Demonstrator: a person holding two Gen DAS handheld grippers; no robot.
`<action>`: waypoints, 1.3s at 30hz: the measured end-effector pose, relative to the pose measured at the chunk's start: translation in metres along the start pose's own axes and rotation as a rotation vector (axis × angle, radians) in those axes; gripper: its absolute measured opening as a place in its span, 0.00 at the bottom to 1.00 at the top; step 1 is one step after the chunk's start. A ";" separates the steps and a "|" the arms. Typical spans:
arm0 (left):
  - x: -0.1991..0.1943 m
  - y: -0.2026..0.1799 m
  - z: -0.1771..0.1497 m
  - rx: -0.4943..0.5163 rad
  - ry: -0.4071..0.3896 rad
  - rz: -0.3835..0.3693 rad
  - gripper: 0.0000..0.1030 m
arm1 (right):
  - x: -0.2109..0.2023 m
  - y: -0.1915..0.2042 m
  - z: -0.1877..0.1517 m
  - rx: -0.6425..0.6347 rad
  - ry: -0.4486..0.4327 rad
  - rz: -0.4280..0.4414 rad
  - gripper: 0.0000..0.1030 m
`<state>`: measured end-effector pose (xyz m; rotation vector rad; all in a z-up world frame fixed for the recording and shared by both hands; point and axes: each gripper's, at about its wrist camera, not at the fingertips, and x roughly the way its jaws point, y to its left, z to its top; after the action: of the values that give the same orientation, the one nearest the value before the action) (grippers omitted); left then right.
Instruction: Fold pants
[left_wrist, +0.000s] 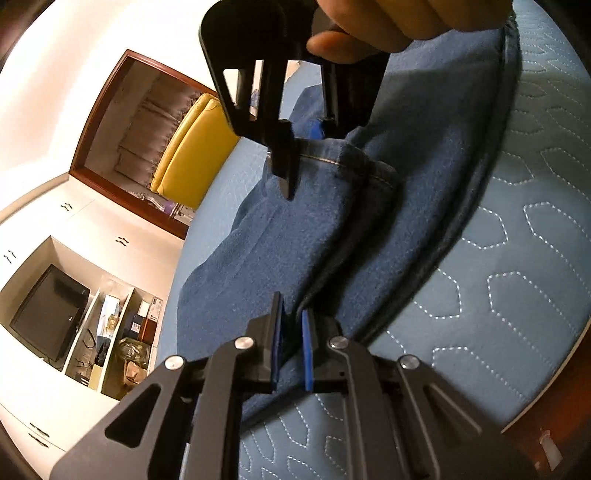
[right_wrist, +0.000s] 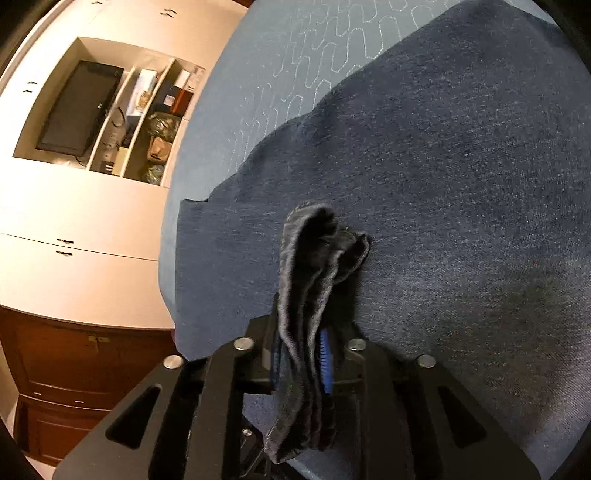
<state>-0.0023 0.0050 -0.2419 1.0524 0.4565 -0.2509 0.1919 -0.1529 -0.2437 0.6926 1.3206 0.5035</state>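
Blue denim pants (left_wrist: 295, 240) spread across a bed (left_wrist: 517, 258) with a light blue quilted cover, bunched rather than flat. Left tongs (left_wrist: 293, 350) drawn together, blue pads clamped on a dark seam edge at the near side of the pants. Right tongs (right_wrist: 301, 358) holding a thick bunch of dark fabric that stands up between the pads and spills out past them; pressed tight or already slackening, cannot tell. Seen from the left wrist, right tongs hanging over the far end of the pants, beside a stitched hem. A person's hand (left_wrist: 369, 26) above, gripping the handle. A wall unit with a dark screen (right_wrist: 79, 107) beyond the pants, off the bed.

Judged midway: fabric gathered and lifted at two points, a fold apparently being carried over. Left to do: laying the layer down, smoothing, any further fold.
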 end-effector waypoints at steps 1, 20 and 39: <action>-0.001 -0.005 0.003 0.009 0.001 0.005 0.10 | 0.000 -0.001 0.001 0.000 -0.008 0.006 0.28; -0.012 -0.027 0.062 0.034 -0.055 -0.044 0.08 | -0.064 -0.019 0.030 -0.028 -0.138 -0.034 0.09; -0.010 -0.018 0.058 -0.046 -0.052 -0.129 0.12 | -0.048 -0.044 0.018 0.015 -0.123 -0.104 0.09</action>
<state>-0.0050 -0.0547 -0.2271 0.9707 0.4811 -0.3796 0.1979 -0.2197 -0.2395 0.6538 1.2389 0.3618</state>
